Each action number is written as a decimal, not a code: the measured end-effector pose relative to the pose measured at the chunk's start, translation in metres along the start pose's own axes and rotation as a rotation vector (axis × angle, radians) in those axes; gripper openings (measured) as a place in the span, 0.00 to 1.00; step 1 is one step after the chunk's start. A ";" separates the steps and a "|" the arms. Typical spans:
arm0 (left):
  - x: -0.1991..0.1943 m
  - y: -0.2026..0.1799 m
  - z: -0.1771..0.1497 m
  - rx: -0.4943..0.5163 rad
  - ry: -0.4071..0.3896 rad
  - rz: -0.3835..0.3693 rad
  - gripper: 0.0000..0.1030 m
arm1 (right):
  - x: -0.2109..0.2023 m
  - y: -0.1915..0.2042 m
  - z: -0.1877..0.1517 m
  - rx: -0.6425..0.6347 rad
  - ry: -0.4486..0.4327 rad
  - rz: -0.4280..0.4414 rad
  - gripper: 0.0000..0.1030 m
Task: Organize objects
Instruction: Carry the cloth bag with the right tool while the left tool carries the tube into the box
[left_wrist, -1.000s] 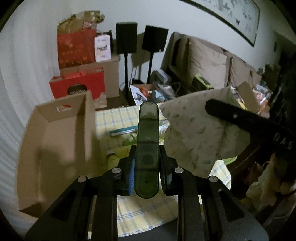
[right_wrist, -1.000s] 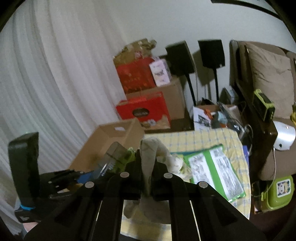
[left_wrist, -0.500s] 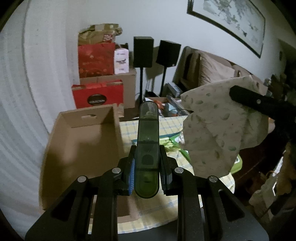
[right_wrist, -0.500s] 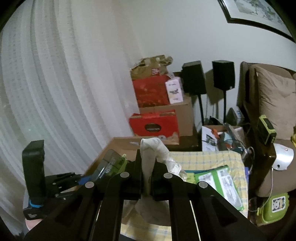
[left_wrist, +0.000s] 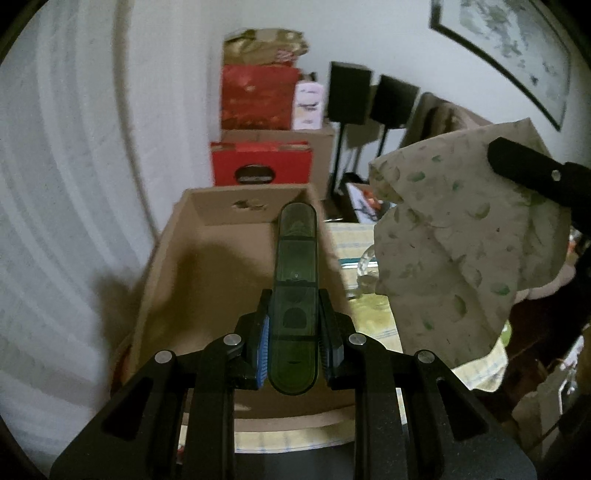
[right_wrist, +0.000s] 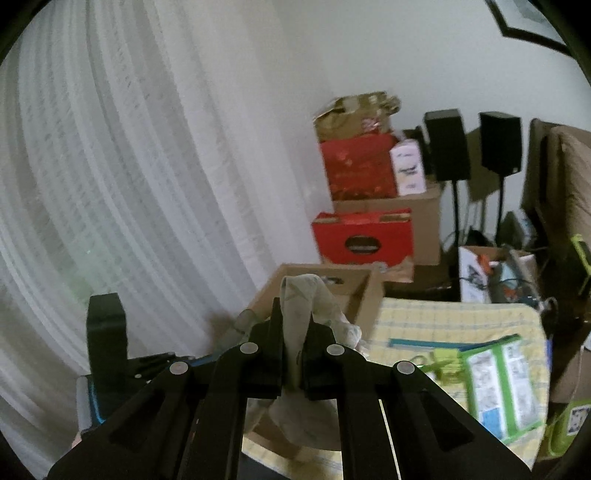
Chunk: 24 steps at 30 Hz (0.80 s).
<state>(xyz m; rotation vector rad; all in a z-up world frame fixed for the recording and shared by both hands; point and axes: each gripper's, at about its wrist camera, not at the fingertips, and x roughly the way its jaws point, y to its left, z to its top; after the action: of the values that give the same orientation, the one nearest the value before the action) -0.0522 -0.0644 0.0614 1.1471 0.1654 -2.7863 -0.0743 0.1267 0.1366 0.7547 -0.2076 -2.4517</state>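
My left gripper (left_wrist: 293, 325) is shut on a long translucent green case (left_wrist: 295, 280) and holds it above the open cardboard box (left_wrist: 207, 280). My right gripper (right_wrist: 293, 332) is shut on a pale leaf-print cloth (right_wrist: 303, 306), which hangs in the air. In the left wrist view the cloth (left_wrist: 450, 251) hangs to the right of the box from the right gripper's finger. In the right wrist view the box (right_wrist: 354, 288) lies just beyond the cloth, and the left gripper shows at lower left.
The box sits at the left end of a table with a yellow checked cloth (right_wrist: 443, 321). A green-edged packet (right_wrist: 498, 384) and a teal strip (right_wrist: 424, 343) lie on it. Red boxes (right_wrist: 364, 240), speakers on stands (right_wrist: 447, 147) and a white curtain (right_wrist: 129, 184) stand behind.
Both grippers have swung left. The green case now sits over the box interior instead of over the table, and the cloth has risen and come closer to the box.
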 end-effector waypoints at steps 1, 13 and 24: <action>0.001 0.003 -0.002 -0.004 0.003 0.008 0.20 | 0.006 0.004 0.000 -0.001 0.006 0.007 0.06; 0.021 0.063 -0.018 -0.093 0.045 0.081 0.20 | 0.043 0.051 0.012 -0.031 0.003 0.097 0.06; 0.054 0.083 -0.032 -0.111 0.105 0.132 0.20 | 0.123 0.038 -0.050 -0.031 0.176 0.001 0.06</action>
<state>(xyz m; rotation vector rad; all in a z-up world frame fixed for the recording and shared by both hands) -0.0553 -0.1458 -0.0042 1.2306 0.2424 -2.5698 -0.1128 0.0276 0.0490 0.9509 -0.1027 -2.3654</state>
